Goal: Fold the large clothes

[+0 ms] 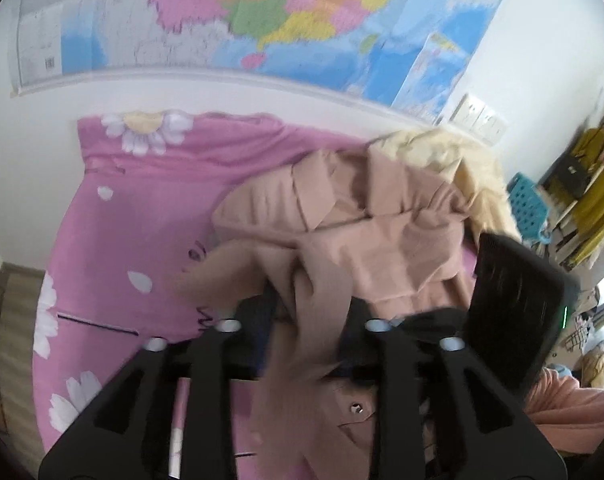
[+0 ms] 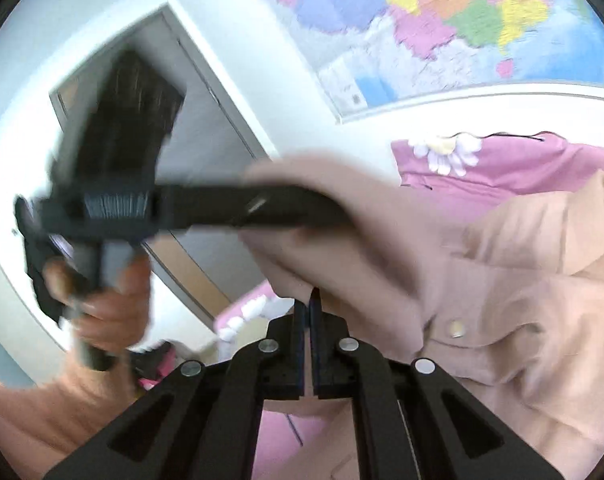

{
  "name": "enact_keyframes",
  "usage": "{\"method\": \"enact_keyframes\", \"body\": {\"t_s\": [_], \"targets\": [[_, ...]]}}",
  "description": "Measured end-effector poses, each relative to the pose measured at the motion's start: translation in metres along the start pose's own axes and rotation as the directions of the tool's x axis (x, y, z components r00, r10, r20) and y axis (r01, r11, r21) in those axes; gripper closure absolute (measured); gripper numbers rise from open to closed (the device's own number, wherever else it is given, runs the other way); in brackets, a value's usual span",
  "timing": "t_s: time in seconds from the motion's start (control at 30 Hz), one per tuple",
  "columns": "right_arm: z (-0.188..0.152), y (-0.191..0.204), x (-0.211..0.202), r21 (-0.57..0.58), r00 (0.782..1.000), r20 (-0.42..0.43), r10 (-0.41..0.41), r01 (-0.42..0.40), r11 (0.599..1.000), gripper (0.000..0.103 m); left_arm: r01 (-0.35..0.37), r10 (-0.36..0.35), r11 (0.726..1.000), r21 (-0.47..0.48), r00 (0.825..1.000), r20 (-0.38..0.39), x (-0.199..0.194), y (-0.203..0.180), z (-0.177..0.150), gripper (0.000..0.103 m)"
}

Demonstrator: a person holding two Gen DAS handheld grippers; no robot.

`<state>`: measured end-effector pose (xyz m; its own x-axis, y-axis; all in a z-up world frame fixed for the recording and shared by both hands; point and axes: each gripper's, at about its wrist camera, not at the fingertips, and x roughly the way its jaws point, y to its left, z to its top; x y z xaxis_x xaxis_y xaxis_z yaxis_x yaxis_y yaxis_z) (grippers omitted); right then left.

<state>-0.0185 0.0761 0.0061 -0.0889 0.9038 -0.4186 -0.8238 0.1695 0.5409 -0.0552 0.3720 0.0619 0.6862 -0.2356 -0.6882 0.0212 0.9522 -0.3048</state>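
The beige coat [image 1: 342, 240] lies crumpled on the pink flowered bedspread [image 1: 113, 216], heaped from the centre toward two o'clock in my left wrist view, its collar turned up and a strip of its cloth trailing down toward six o'clock. Starting at the left of that view, I see bare bedspread with white daisies at nine o'clock, then my left gripper [image 1: 302, 312], its jaws standing apart with the trailing strip of coat passing between them; the blur keeps me from telling whether the pads press on it. Behind the coat at one o'clock sits a cream garment [image 1: 454, 156], and at three o'clock a turquoise basket [image 1: 526, 200]; a coloured wall map [image 1: 261, 12] fills twelve o'clock. In my right wrist view, at nine o'clock, a hand [image 2: 105, 300] grips the handle of the left tool, whose long black body reaches toward the centre under a fold of coat. At six o'clock my right gripper [image 2: 310, 308] has its fingers pressed together; the coat hangs just above their tips, and I cannot tell whether any cloth is caught. From three to five o'clock the coat spreads out, a snap button [image 2: 456, 328] showing on it.
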Motion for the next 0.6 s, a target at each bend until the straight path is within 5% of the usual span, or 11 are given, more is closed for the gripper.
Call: {"method": "enact_keyframes", "body": {"t_s": [0.07,0.2,0.3,0.37,0.43,0.47,0.5,0.6], "targets": [[0.016,-0.01,-0.03,0.012,1.0,0.023,-0.011,0.011,1.0,0.101,0.047,-0.048,0.999,0.012,0.998,0.048,-0.013,-0.003,0.002,0.036],[0.038,-0.036,-0.091,0.043,0.996,0.056,-0.068,0.065,0.997,0.101,0.076,-0.079,0.996,0.036,0.991,0.107,-0.025,-0.008,0.001,0.023],[0.037,-0.073,-0.122,0.127,0.977,0.03,-0.21,0.205,0.971,0.1,0.077,-0.079,0.996,0.038,0.994,0.069,-0.004,-0.008,-0.006,0.023],[0.03,-0.107,-0.126,0.229,0.972,-0.018,-0.236,0.234,0.945,0.098,0.054,-0.055,0.998,0.036,0.998,0.029,0.015,-0.005,-0.011,0.024],[0.015,-0.15,-0.134,0.354,0.946,-0.08,-0.315,0.323,0.878,0.084,0.043,-0.042,0.999,0.027,0.999,-0.031,0.043,-0.002,-0.02,0.026],[0.0,-0.174,-0.139,0.432,0.927,-0.134,-0.35,0.372,0.821,0.052,0.038,-0.036,0.999,0.026,0.998,-0.054,0.055,0.0,-0.025,0.028],[-0.01,-0.185,-0.146,0.475,0.916,-0.147,-0.372,0.396,0.786,0.031,0.02,-0.017,0.999,0.029,0.997,-0.077,0.069,0.002,-0.03,0.028],[-0.033,-0.197,-0.157,0.507,0.933,-0.121,-0.339,0.352,0.787,0.031,-0.018,0.021,0.999,0.026,0.991,-0.131,0.1,0.007,-0.038,0.029]]}}
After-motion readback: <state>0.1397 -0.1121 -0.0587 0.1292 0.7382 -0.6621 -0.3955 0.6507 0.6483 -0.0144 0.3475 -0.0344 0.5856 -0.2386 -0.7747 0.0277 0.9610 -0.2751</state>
